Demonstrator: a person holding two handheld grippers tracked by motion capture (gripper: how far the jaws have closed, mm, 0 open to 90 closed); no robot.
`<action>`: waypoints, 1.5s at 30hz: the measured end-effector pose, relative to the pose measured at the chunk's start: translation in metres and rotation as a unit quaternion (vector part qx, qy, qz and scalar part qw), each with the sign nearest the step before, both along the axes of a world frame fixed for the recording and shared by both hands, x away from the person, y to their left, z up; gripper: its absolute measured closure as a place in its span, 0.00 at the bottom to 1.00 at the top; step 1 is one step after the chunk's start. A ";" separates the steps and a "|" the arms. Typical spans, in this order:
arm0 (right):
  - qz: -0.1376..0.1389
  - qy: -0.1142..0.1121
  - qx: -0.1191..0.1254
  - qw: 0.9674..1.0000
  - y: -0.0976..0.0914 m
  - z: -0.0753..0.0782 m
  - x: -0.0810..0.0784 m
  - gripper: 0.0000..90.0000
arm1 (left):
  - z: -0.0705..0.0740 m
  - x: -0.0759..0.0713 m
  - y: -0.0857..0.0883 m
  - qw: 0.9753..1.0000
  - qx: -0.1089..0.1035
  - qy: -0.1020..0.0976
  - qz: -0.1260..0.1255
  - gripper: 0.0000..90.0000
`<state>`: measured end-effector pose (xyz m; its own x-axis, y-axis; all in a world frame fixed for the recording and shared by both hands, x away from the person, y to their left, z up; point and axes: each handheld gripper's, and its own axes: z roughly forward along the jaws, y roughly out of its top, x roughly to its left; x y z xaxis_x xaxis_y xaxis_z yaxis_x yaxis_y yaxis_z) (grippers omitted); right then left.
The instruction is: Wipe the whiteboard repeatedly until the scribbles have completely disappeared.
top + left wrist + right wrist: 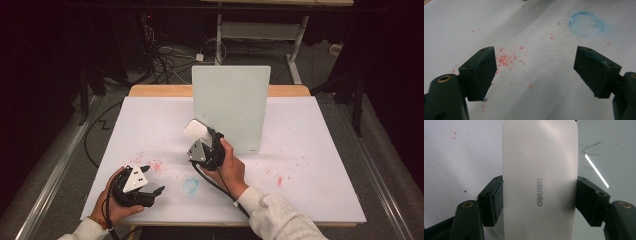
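Looking down from the high view, the right gripper [204, 141] holds a white board eraser [195, 131] just before the upright whiteboard [231, 107], at 12 o'clock on the table [310, 170]; the left gripper [150, 181] rests at 7 o'clock. The left gripper view shows jaws spread, empty, above red crumbs [507, 58] and a blue ring stain [586, 24]. The right gripper view shows the jaws clamping the eraser's smooth sides, so hard pressing could make it slip or push the board over.
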<state>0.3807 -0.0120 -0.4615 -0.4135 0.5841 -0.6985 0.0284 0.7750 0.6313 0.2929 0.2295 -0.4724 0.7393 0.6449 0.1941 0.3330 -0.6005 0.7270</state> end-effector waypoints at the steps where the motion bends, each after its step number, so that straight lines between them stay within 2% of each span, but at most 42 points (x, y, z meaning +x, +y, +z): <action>1: 0.004 0.004 0.000 1.000 -0.001 0.001 0.001 0.35 | 0.000 0.000 0.000 1.000 0.001 0.000 0.000 0.20; 2: 0.005 0.009 0.007 1.000 -0.002 0.003 0.001 0.35 | 0.000 0.000 0.000 1.000 0.002 0.000 0.000 0.20; 4: -0.001 0.000 0.006 1.000 -0.005 0.007 0.002 0.35 | 0.000 0.000 0.000 1.000 0.001 0.000 0.000 0.20; 7: -0.019 -0.010 0.032 0.999 -0.017 0.022 0.008 0.35 | 0.000 0.000 0.000 1.000 0.002 0.001 0.000 0.20; 12: -0.062 -0.041 0.072 0.995 -0.039 0.044 0.016 0.35 | 0.000 0.000 0.000 1.000 0.003 0.001 0.000 0.20; 14: -0.069 -0.041 0.082 0.993 -0.046 0.050 0.018 0.35 | 0.000 0.001 0.000 1.000 0.003 0.001 0.000 0.20; 15: -0.069 -0.041 0.082 0.993 -0.046 0.050 0.018 0.35 | 0.000 0.001 0.000 1.000 0.005 -0.004 -0.002 0.20; 16: -0.072 -0.042 0.077 0.994 -0.045 0.049 0.018 0.35 | -0.001 0.001 -0.001 1.000 0.004 0.002 -0.001 0.20; 19: -0.070 -0.045 0.064 0.994 -0.039 0.039 0.015 0.35 | 0.000 0.001 -0.001 1.000 0.004 0.002 -0.002 0.20; 21: -0.058 -0.039 0.041 0.997 -0.030 0.028 0.011 0.35 | 0.000 0.001 0.000 1.000 0.005 -0.004 -0.003 0.20; 24: -0.034 -0.022 0.013 0.999 -0.017 0.012 0.004 0.35 | 0.000 0.000 0.000 1.000 0.003 0.001 -0.001 0.20; 25: -0.023 -0.020 0.005 1.000 -0.013 0.007 0.003 0.35 | 0.000 0.000 0.000 1.000 0.004 0.001 -0.001 0.20; 29: -0.007 -0.008 -0.017 1.000 -0.003 -0.003 -0.001 0.35 | 0.000 0.000 0.001 1.000 0.002 0.001 -0.001 0.20; 32: 0.000 0.000 -0.016 1.000 -0.003 0.001 0.000 0.35 | 0.000 0.000 0.002 1.000 0.000 0.000 0.001 0.20; 35: -0.018 -0.024 -0.005 1.000 -0.010 0.014 0.005 0.35 | 0.000 0.000 0.002 1.000 0.000 0.001 0.001 0.20; 38: -0.038 -0.034 0.031 0.998 -0.020 0.030 0.011 0.35 | 0.000 0.000 0.001 1.000 0.001 0.002 0.000 0.20; 40: -0.044 -0.039 0.039 0.998 -0.023 0.035 0.013 0.35 | 0.000 0.000 0.001 1.000 0.000 0.002 0.000 0.20; 42: -0.044 -0.039 0.028 0.998 -0.021 0.031 0.012 0.35 | 0.000 0.000 0.001 1.000 0.000 0.002 0.000 0.20; 45: -0.027 -0.028 0.001 0.999 -0.010 0.016 0.006 0.35 | 0.000 0.000 0.000 1.000 0.001 0.002 -0.001 0.20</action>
<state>0.3869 -0.0224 -0.4458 -0.3417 0.6053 -0.7189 0.0335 0.7723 0.6344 0.2927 0.2300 -0.4727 0.7406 0.6437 0.1927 0.3348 -0.6021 0.7248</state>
